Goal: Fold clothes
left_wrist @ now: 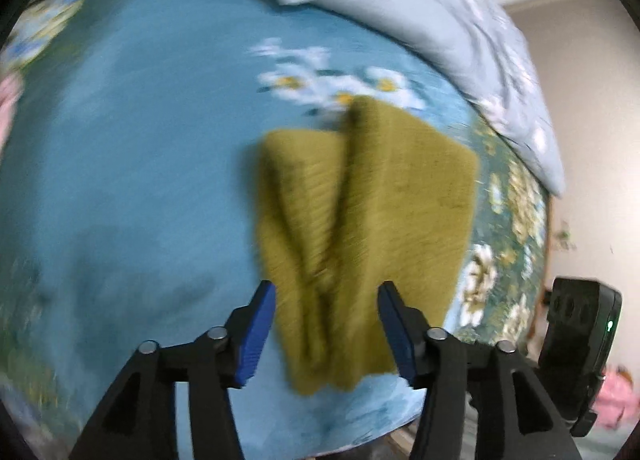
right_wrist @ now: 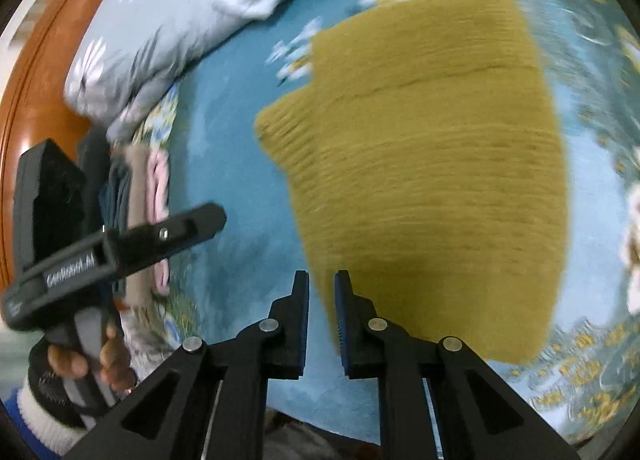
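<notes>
An olive-green knitted garment (left_wrist: 360,219) lies folded on the blue flowered bedsheet (left_wrist: 140,139). It also shows in the right wrist view (right_wrist: 432,187), flat and roughly rectangular. My left gripper (left_wrist: 327,292) is open, with its fingers on either side of the garment's near end, above it. My right gripper (right_wrist: 321,280) is open by a narrow gap and empty, at the garment's near left edge. The left gripper and the hand holding it appear in the right wrist view (right_wrist: 120,244) at the left. Both views are motion-blurred.
A pale blue flowered quilt (left_wrist: 440,19) is bunched along the far side of the bed. A stack of folded clothes (right_wrist: 140,199) lies at the bed's left edge, by the wooden headboard (right_wrist: 44,79). The bed's near edge (left_wrist: 360,440) is just below the grippers.
</notes>
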Tool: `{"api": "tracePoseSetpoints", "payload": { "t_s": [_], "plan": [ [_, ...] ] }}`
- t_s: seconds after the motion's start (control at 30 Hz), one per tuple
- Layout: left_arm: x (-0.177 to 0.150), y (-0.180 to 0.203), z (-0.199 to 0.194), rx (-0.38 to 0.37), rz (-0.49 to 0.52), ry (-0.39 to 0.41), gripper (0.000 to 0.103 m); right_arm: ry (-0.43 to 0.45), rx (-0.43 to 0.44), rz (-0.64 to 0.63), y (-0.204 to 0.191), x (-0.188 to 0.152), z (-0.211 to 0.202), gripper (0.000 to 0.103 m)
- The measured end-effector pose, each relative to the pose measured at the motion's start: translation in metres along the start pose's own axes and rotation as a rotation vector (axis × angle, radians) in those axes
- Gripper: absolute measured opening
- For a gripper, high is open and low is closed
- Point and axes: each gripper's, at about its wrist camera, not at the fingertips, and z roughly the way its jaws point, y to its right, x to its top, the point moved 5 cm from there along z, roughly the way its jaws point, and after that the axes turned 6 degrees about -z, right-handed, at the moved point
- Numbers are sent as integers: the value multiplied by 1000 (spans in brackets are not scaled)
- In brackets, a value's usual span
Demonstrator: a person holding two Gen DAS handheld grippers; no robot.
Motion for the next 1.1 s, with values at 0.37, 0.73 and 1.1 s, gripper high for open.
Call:
{"api": "tracePoseSetpoints", "payload": {
  "t_s": [0.37,0.73,1.1],
  "plan": [
    [3,10,88,-14,113,-237,68,39,-55,266,78,-42,-34,13],
    [-10,14,79,-35,87,-168,24,42,-37,277,73,-34,-28,13],
    [-45,13,24,-47,48,-32,21,47,-51,291,76,-36,-29,13]
  ]
}}
